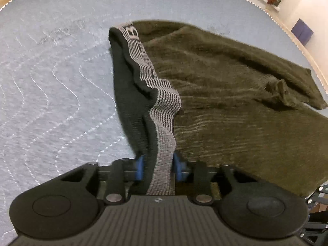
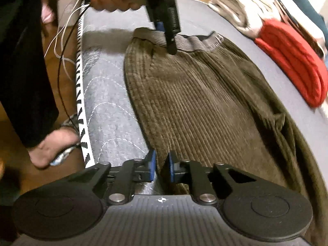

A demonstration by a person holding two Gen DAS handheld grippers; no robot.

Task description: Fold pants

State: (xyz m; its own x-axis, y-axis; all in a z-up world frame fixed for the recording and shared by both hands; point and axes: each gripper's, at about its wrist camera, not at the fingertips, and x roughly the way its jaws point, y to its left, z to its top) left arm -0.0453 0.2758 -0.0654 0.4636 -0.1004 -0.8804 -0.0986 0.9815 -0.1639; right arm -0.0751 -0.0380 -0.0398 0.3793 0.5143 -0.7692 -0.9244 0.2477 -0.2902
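On a quilted grey mat [image 2: 110, 106], olive corduroy pants [image 2: 196, 102] lay flat as the left gripper [image 1: 157, 165] clamped the striped waistband [image 1: 164, 110] and the right gripper [image 2: 161, 167] pinched the near edge; lifting both ends evenly would likely keep the fold square.

Olive corduroy pants [image 2: 201, 102], flat, grey waistband [image 1: 162, 127] pinched

I'm working in a home, likely a bedroom: a quilted grey pad [image 1: 51, 65] covers the surface, folded laundry [image 2: 293, 61] piled alongside, bare foot [image 2: 53, 149] on wooden floor [image 2: 61, 78].
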